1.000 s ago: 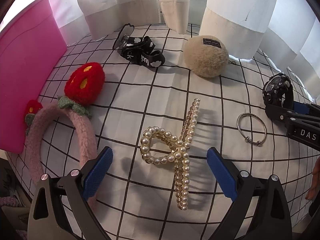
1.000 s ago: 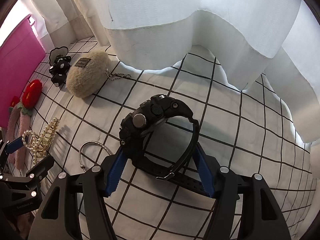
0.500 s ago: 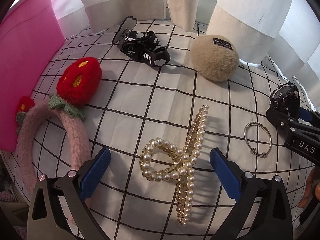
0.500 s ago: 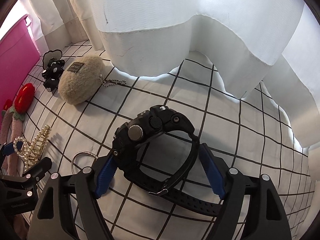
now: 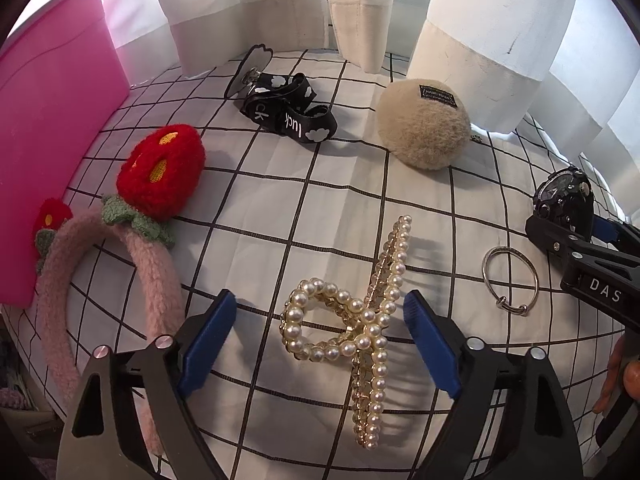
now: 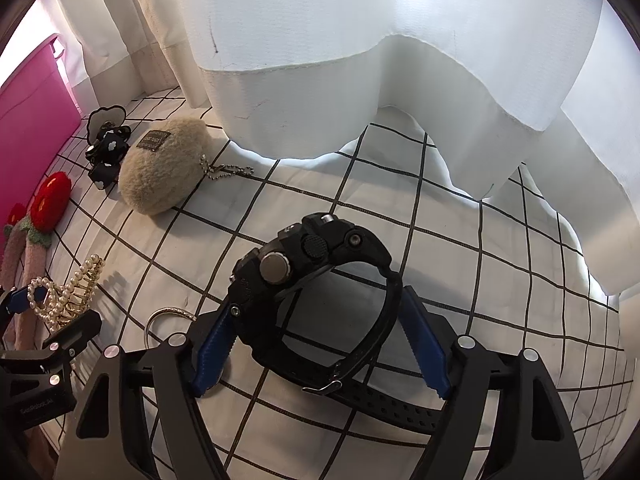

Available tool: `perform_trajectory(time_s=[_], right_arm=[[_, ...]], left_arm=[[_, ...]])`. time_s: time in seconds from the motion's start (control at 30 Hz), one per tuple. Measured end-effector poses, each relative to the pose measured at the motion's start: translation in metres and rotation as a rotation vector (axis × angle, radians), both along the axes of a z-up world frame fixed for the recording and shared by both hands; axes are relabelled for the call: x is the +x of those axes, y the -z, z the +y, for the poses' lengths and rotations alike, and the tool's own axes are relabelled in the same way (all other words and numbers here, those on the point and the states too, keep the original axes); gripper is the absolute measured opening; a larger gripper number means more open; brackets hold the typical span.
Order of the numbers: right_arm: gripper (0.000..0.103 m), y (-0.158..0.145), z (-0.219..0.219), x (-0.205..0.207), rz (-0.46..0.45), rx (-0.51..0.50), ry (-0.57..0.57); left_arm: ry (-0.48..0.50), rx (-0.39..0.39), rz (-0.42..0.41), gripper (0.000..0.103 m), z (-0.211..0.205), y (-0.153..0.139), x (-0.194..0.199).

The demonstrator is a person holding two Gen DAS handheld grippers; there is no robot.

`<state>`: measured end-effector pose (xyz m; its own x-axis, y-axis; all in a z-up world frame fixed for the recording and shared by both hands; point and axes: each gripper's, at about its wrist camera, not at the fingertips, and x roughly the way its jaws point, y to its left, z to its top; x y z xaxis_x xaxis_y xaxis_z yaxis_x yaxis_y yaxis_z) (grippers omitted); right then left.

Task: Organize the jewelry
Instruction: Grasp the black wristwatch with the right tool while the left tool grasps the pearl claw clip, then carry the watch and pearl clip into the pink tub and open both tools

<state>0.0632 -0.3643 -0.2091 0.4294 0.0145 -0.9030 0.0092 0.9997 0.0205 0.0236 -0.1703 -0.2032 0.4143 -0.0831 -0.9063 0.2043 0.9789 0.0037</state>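
A pearl hair claw [image 5: 362,328] lies on the white checked cloth [image 5: 280,184], between the blue pads of my open left gripper [image 5: 320,344]. A silver ring [image 5: 510,280] lies to its right. My right gripper [image 6: 316,344] is open around a black wristwatch [image 6: 308,276] that rests on the cloth; its left pad is close to the watch case. The watch also shows in the left wrist view [image 5: 564,200]. A pink headband with red strawberries [image 5: 156,184] lies at the left.
A pink bin [image 5: 52,128] stands at the left edge. A black printed strap [image 5: 288,108] and a beige fluffy pouch [image 5: 424,124] lie at the back. White curtains [image 6: 360,60] hang behind the cloth.
My left gripper has moved forward, so the pearl claw now lies between its pads. My right gripper has closed in around the watch. Nothing on the cloth has moved.
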Motion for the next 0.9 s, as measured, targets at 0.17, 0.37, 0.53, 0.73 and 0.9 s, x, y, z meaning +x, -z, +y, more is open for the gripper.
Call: perform_trajectory(time_s=[0.17, 0.37, 0.53, 0.73, 0.9], right_arm=[[0.066, -0.005, -0.003, -0.015, -0.009, 0.002, 0.005], [0.066, -0.008, -0.005, -0.027, -0.019, 0.018, 0.023], [0.065, -0.009, -0.009, -0.033, -0.017, 0.038, 0.037], [0.066, -0.017, -0.013, -0.045, -0.035, 0.047, 0.048], [0.065, -0.031, -0.012, -0.052, -0.054, 0.051, 0.055]], left_arm=[[0.032, 0.009, -0.010, 0.046, -0.005, -0.006, -0.002], [0.039, 0.001, -0.015, 0.043, -0.001, -0.006, -0.002], [0.032, -0.011, -0.010, 0.043, 0.005, -0.007, -0.004], [0.031, -0.019, -0.029, 0.043, 0.011, -0.017, -0.007], [0.034, -0.038, -0.055, 0.043, 0.013, -0.034, -0.009]])
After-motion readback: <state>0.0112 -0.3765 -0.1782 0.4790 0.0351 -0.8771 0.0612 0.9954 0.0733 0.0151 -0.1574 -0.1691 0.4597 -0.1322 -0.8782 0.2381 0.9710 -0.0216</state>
